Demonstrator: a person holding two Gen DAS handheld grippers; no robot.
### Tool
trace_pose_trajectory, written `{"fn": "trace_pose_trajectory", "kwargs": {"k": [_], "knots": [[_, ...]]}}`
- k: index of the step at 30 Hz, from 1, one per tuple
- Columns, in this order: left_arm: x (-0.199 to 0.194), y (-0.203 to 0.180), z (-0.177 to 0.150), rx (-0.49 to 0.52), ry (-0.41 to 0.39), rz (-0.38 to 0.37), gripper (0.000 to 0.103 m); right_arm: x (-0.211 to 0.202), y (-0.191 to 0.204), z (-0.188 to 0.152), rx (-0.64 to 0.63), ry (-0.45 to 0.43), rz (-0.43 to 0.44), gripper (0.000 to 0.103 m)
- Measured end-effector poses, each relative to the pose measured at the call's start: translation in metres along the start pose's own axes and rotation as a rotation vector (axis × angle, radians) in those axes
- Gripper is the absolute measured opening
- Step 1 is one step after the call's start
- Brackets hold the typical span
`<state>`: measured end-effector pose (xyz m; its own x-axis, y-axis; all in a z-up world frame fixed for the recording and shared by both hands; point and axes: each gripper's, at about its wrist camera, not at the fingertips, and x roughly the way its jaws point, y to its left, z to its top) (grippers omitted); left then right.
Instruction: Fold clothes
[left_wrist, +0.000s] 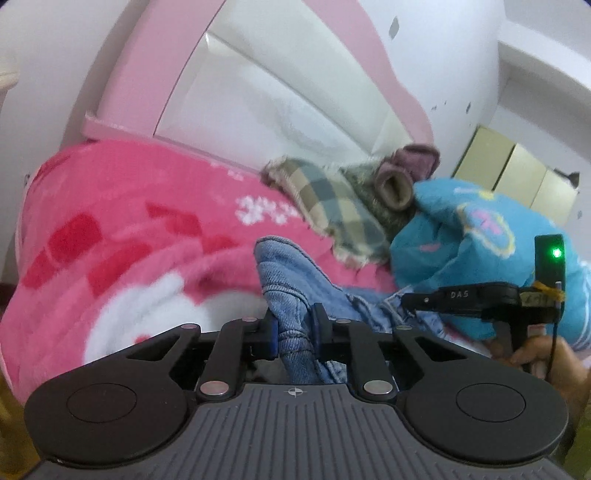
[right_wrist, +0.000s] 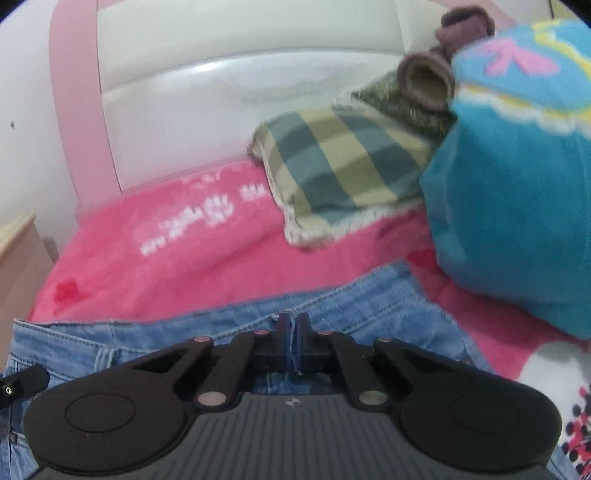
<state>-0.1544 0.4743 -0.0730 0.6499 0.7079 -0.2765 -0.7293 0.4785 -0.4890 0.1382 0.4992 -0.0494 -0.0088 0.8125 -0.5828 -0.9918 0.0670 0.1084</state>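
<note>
Low in both frames, the left gripper (left_wrist: 294, 325) and right gripper (right_wrist: 293, 326) each have jaws pinching the blue jeans (right_wrist: 332, 306) over the pink bed (right_wrist: 166, 266), still bunched, folding unfinished.

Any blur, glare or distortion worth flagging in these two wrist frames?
Left wrist: motion blur on the pink blanket and checked cloth; jeans near the left gripper sharp. Right wrist: blue quilt and checked cloth smeared, sheen on the headboard. Both: fisheye bending, dark corners.

Blue jeans (right_wrist: 332, 302), pink blanket (right_wrist: 166, 266)
</note>
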Motion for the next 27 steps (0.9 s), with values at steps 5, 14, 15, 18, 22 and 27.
{"fn": "trace_pose_trajectory", "kwargs": {"k": [5,14,15,18,22,27], "knots": [[0.006,0.006,0.004,-0.03,-0.003,0.001,0.015,0.007,-0.001,0.006,0.043,-0.02,0.004,0.002],[-0.02,-0.016,0.007,0.114,-0.094,0.132,0.043,0.027,-0.004,-0.009,0.044,0.042,-0.007,0.004],[-0.022,-0.026,0.011,0.152,-0.088,0.091,0.043,0.023,-0.005,-0.008,0.04,0.04,0.001,0.006],[-0.013,-0.053,0.018,0.234,-0.006,-0.03,0.043,0.014,-0.006,-0.008,0.024,0.032,0.006,0.011],[0.019,-0.064,0.013,0.25,0.106,-0.05,0.042,0.011,-0.009,-0.009,0.032,0.042,-0.004,0.017],[0.05,-0.063,0.005,0.234,0.191,-0.011,0.04,0.014,-0.014,-0.01,0.04,0.049,0.014,0.023]]}}
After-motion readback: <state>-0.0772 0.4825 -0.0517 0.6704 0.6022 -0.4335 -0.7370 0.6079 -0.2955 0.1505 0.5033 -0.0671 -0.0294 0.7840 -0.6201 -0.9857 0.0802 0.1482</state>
